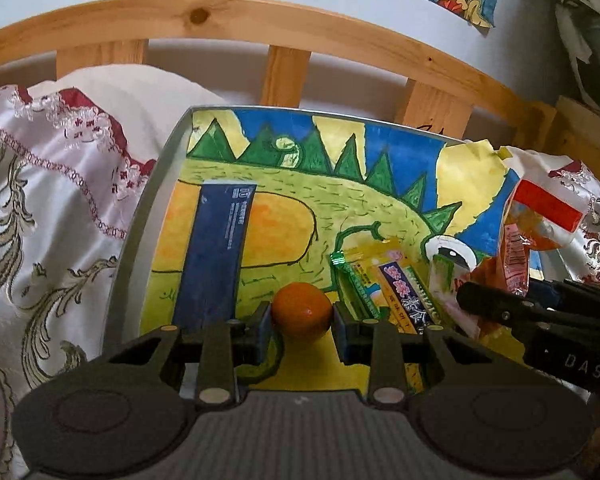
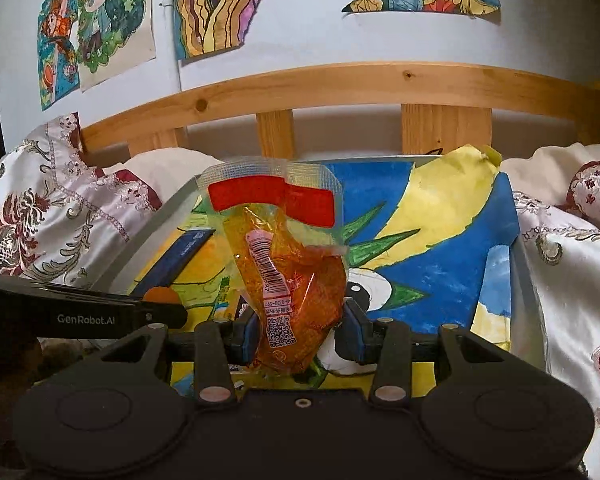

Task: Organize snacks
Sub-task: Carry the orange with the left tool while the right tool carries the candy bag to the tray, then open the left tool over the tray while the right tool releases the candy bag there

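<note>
My left gripper (image 1: pixel 302 322) is shut on an orange ball-shaped snack (image 1: pixel 302 314), low over the painted tray (image 1: pixel 140 216). A dark blue flat box (image 1: pixel 216 252) lies on the tray to its left. Yellow and green snack sticks (image 1: pixel 396 292) lie to its right. My right gripper (image 2: pixel 300 336) is shut on a clear orange snack bag with a red stripe (image 2: pixel 288 264), held upright above the tray (image 2: pixel 520 256). The bag also shows at the right of the left wrist view (image 1: pixel 540 216). The orange snack peeks out in the right wrist view (image 2: pixel 162 294).
The tray rests on a bed with embroidered white and red bedding (image 1: pixel 40 200). A wooden headboard (image 2: pixel 340 88) stands behind it. Colourful drawings (image 2: pixel 100 28) hang on the wall. The left gripper's body (image 2: pixel 80 316) crosses the lower left of the right wrist view.
</note>
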A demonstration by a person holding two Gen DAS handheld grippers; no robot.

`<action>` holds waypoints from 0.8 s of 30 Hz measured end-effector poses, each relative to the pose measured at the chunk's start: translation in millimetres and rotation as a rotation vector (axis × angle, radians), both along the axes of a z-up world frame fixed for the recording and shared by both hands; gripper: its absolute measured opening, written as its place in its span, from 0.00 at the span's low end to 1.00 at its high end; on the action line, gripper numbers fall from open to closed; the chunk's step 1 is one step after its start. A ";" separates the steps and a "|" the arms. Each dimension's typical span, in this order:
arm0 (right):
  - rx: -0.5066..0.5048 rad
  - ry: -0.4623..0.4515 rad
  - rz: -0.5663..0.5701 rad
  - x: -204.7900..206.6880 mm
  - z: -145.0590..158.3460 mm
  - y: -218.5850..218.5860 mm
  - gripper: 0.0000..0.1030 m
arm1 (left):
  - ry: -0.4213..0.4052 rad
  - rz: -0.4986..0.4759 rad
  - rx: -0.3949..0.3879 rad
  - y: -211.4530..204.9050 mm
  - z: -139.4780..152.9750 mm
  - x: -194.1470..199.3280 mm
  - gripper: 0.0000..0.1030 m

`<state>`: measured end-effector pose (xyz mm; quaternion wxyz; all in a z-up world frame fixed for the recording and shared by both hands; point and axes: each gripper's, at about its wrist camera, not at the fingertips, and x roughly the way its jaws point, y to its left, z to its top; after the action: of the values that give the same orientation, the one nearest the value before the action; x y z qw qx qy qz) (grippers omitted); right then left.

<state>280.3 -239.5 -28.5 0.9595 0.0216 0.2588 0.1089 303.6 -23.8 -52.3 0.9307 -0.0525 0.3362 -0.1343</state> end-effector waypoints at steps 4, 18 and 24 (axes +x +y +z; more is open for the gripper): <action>0.006 0.006 -0.014 1.7 -2.1 -1.9 0.45 | 0.012 0.004 -0.004 -0.8 -1.7 1.0 0.34; 0.012 0.033 -0.029 -4.6 0.9 -4.9 0.58 | 0.006 0.018 0.015 -3.5 7.9 -8.8 0.53; 0.024 0.000 -0.033 -19.9 14.2 -7.6 0.69 | -0.045 0.060 -0.022 3.4 23.9 -28.2 0.77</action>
<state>260.4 -247.1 -14.3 0.9609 0.0376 0.2569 0.0961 275.4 -20.4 -28.4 0.9409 -0.0699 0.3121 -0.1110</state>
